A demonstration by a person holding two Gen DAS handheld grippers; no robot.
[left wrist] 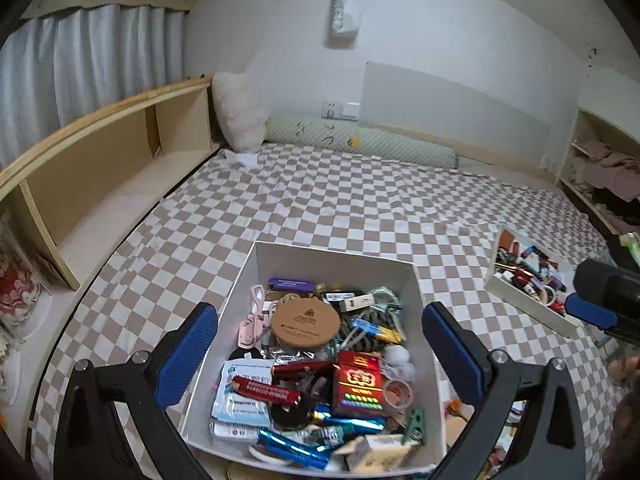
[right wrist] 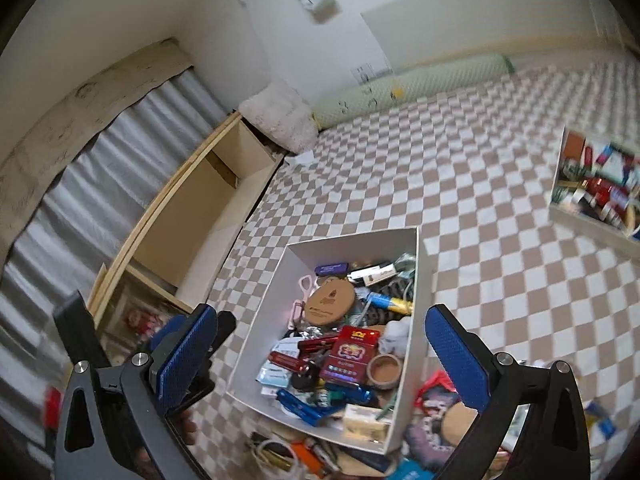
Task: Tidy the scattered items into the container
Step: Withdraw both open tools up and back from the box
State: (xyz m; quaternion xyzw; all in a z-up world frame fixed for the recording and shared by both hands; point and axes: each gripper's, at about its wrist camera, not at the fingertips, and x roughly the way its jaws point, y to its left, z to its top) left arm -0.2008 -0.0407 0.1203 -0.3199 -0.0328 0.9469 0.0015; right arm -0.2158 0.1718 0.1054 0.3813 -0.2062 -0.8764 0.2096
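left hand-held gripper (left wrist: 320,354): spread, empty, over box (left wrist: 332,258) | right hand-held gripper (right wrist: 320,354): spread, empty | box: full, on bed (left wrist: 320,200) | loose items (right wrist: 436,436) beside box

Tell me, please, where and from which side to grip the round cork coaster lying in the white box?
Grip the cork coaster by its rim, coming from above with fingers across its width. It is a thin disc lying roughly flat on the clutter in the white box, so only its edge offers purchase; the pink clip crowds its left side.
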